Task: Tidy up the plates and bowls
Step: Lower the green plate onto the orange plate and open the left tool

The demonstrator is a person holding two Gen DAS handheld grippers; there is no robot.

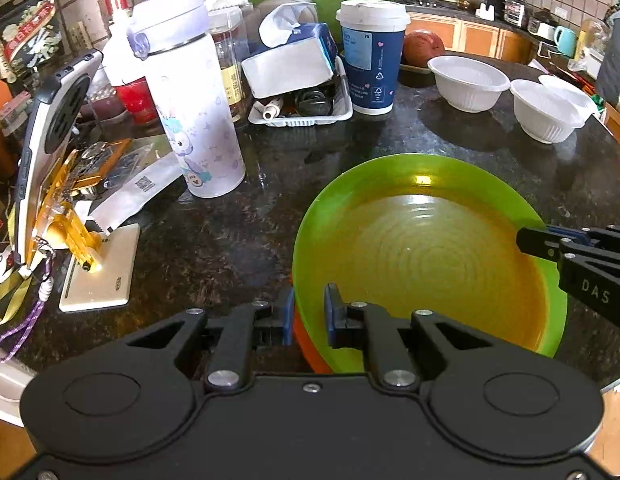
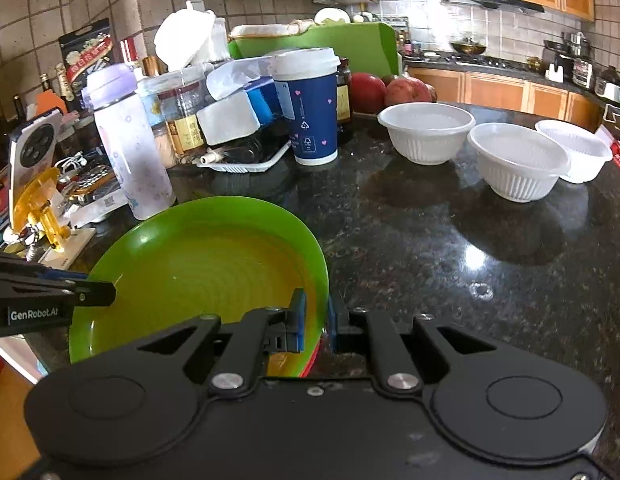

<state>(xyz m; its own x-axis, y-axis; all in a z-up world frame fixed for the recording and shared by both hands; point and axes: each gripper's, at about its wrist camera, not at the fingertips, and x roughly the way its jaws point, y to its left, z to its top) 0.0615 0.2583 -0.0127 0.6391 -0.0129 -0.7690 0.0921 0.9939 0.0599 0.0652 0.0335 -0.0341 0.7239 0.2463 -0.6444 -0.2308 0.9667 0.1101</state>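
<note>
Plates (image 1: pixel 426 248) sit stacked near the front edge of a dark stone counter (image 1: pixel 230 240), a green one on top and orange rims peeking out beneath it, as a person pinches the stack from both sides with two handheld grippers. Left gripper (image 1: pixel 309 314) has its jaws clamped on the near-left rim, one blue pad inside the dish and one outside; right gripper (image 2: pixel 316 316) is closed the same way on the opposite rim. Three white bowls (image 2: pixel 428 132) stand apart from one another toward the far right of the counter, none stacked yet. Clutter crowds the left and back: a lilac bottle (image 1: pixel 190 112) just beyond the plates, a blue paper cup (image 1: pixel 372 56), a tissue pack (image 1: pixel 286 64) and a phone (image 1: pixel 54 148) on a yellow stand. Judging by the two-sided hold, the step in hand looks like carrying the plate stack to its place. Doing it well likely means keeping both grippers level with each other so the plates do not tilt or slide apart, moving the two hands at one pace so neither rim is pulled out of its pads, steering well clear of the bottle, which could topple at a nudge, and setting the stack flat on open counter before either grip is let go.
</note>
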